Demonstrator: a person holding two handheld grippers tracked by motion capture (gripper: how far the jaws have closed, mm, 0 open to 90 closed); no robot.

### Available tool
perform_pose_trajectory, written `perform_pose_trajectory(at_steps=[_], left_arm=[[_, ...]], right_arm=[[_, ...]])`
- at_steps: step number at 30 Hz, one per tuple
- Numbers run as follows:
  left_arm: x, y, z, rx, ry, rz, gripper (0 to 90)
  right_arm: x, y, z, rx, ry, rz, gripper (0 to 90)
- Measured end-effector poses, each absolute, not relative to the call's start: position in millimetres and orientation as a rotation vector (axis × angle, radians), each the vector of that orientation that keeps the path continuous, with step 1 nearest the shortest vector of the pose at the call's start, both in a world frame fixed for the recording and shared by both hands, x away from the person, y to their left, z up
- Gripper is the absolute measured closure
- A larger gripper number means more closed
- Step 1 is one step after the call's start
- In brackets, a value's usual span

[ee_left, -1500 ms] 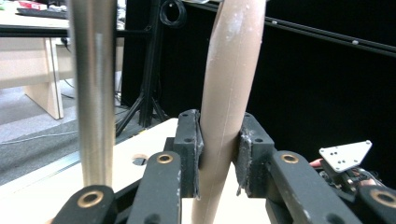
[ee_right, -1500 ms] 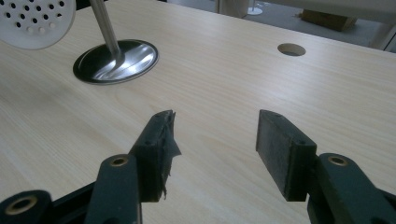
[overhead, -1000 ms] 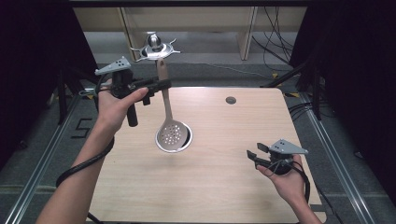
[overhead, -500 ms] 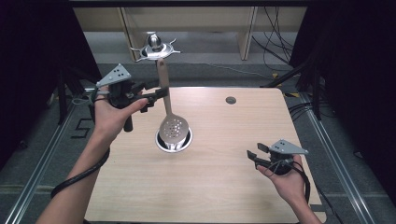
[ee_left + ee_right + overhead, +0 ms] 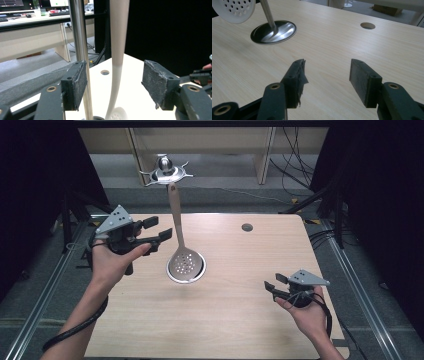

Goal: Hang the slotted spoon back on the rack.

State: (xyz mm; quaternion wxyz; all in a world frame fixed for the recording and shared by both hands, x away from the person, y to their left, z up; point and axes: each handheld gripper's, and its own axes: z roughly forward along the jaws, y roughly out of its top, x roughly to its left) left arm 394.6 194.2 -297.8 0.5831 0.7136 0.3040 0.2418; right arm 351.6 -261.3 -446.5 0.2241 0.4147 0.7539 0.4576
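I see the wooden counter with a round steel stand base near its middle and a small hole toward the far edge. A slotted spoon hangs from the hook rack atop the stand's pole, its perforated bowl just above the base. My left gripper sits left of the spoon handle, fingers spread apart with the handle between them, untouched. My right gripper hovers over the counter's near right, fingers parted, holding nothing.
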Motion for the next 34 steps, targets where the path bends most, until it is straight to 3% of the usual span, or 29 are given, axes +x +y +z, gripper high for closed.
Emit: perform_pose_trajectory(at_steps=[11,19,26,34], left_arm=[[372,206,-329,1.738,0.727,0.599,31.9],[356,218,-398,1.796,0.828,0.535,32.3],[341,228,-460,1.883,0.916,0.558,33.9],[346,235,-466,1.877,0.939,0.552,33.6]], right_arm=[[353,-263,-447,1.132,2.08,1.28,46.3],[351,-261,-447,1.146,2.096,1.257,45.8],[352,-261,-448,1.129,2.098,1.257,45.0],[351,-258,-451,1.145,2.112,1.265,42.6]])
